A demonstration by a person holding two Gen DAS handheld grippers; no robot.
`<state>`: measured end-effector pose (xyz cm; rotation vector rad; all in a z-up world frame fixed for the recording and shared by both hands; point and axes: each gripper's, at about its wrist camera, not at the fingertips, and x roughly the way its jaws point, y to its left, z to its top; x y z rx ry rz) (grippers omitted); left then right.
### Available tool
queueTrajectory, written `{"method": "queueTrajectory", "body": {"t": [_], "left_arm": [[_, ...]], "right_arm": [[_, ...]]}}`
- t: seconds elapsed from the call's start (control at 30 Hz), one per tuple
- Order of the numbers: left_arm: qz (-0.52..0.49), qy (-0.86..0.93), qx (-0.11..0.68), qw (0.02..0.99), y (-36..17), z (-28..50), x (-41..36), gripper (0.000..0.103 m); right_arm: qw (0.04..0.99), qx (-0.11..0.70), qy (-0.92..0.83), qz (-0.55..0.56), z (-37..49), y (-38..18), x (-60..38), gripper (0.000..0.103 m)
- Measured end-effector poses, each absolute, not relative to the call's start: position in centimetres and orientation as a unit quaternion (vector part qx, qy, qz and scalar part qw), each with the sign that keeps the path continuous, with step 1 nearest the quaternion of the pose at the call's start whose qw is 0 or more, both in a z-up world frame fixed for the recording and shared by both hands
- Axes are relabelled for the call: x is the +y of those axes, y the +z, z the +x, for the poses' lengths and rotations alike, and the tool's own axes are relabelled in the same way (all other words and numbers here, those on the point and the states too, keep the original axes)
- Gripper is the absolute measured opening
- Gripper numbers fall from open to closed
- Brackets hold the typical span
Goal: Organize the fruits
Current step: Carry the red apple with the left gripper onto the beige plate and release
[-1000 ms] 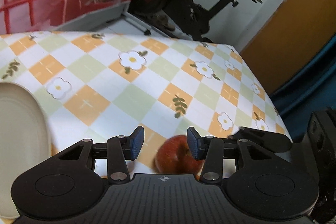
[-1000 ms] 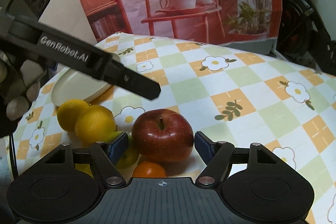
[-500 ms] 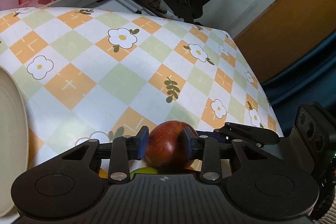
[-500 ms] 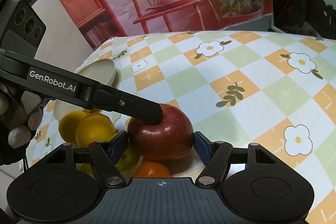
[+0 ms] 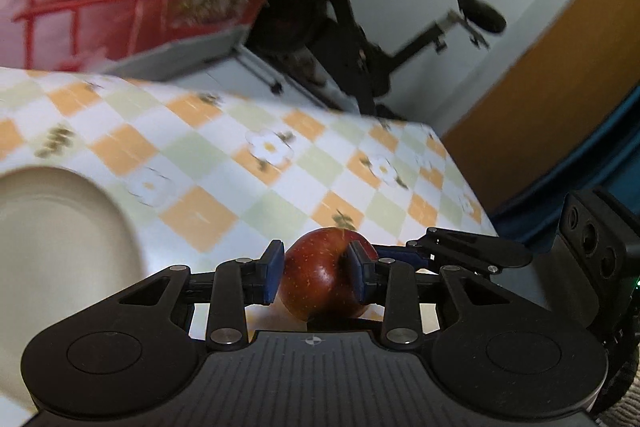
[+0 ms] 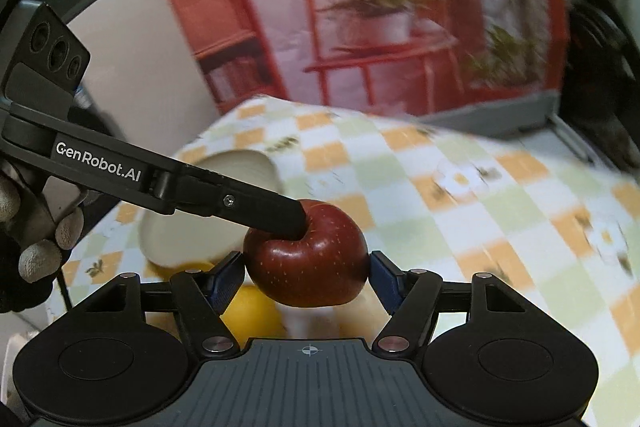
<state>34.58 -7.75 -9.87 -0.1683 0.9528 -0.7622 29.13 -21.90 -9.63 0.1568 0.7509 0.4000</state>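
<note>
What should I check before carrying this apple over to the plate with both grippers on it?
1. Left gripper shut on the red apple: ok, its blue pads press both sides.
2. Right gripper shut on the apple: ok, its fingers touch both flanks.
3. Apple off the tablecloth: ok, lemons show beneath it.
4. Cream plate free to receive fruit: ok where visible; its left part is out of frame.
5. Way to the plate: cannot tell, the views are blurred.
</note>
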Motion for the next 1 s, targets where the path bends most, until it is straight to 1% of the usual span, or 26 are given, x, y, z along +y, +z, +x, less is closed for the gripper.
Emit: {"method": "queueTrajectory", "body": {"t": [0.27,0.5,0.7,1.0], "left_arm": [[-0.121,-0.297,0.424,0.847,-7.9,36.0,1.9,0.037],[-0.149,-0.233,0.42,0.864,-8.8,37.8,7.1,0.036],[-0.167,-0.206,0.426,0.865,-11.2,39.3,9.1,0.037],[-0.177,-0.178,0.442,0.861,-14.2,41.0,11.5,0.036]], "right_arm": [[0.895,0.354,0.27,-0.02,35.0,-7.2,-12.3,0.064],[0.876,0.361,0.314,-0.065,40.0,-8.1,-4.9,0.064],[0.863,0.377,0.329,-0.07,43.2,-10.0,-1.7,0.064],[0.853,0.393,0.336,-0.072,45.6,-13.2,0.6,0.064]]}}
